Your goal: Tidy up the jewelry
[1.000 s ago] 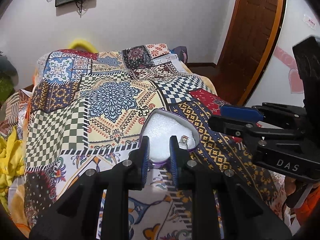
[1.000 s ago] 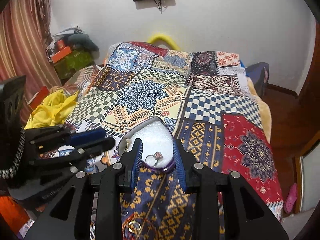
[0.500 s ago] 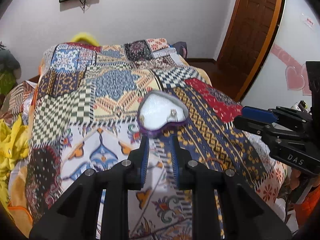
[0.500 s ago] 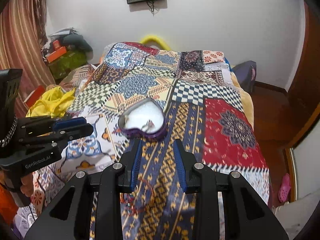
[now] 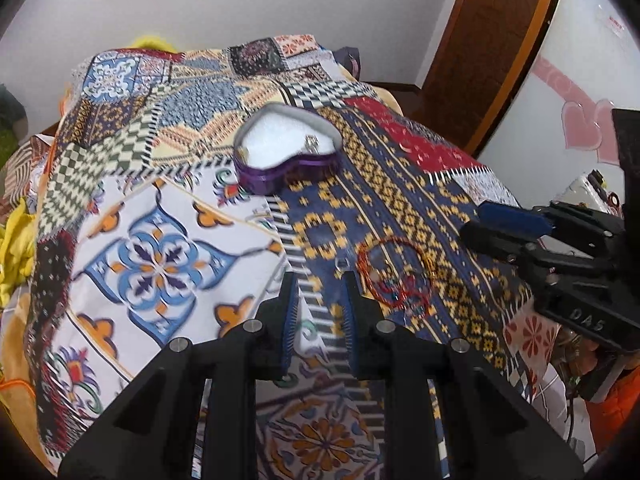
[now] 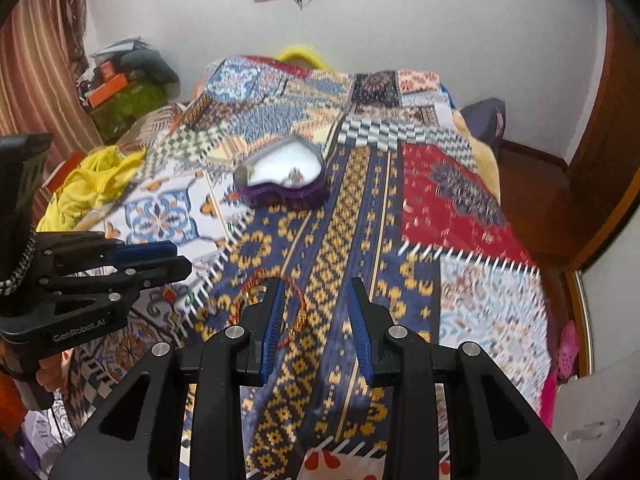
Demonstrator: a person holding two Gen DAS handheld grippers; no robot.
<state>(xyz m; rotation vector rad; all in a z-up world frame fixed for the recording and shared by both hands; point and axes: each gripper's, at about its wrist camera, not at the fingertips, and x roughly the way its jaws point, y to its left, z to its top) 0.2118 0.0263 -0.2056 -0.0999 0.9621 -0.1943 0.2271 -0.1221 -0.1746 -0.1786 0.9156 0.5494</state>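
A purple heart-shaped jewelry box with a white lining lies open on the patchwork bedspread; it also shows in the right wrist view. A ring sits in its right lobe. A red beaded bracelet with small loose pieces lies on the blue-and-yellow patch, just right of my left gripper, which is open and empty. In the right wrist view the bracelet lies by the left finger of my right gripper, also open and empty.
A yellow cloth and piled clutter lie left of the bed. A wooden door stands at the right. The bed's near edge drops off below the grippers.
Both grippers have pulled back from the heart box toward the near edge of the bed. The bracelet has come into view beside them. The right gripper has opened wider.
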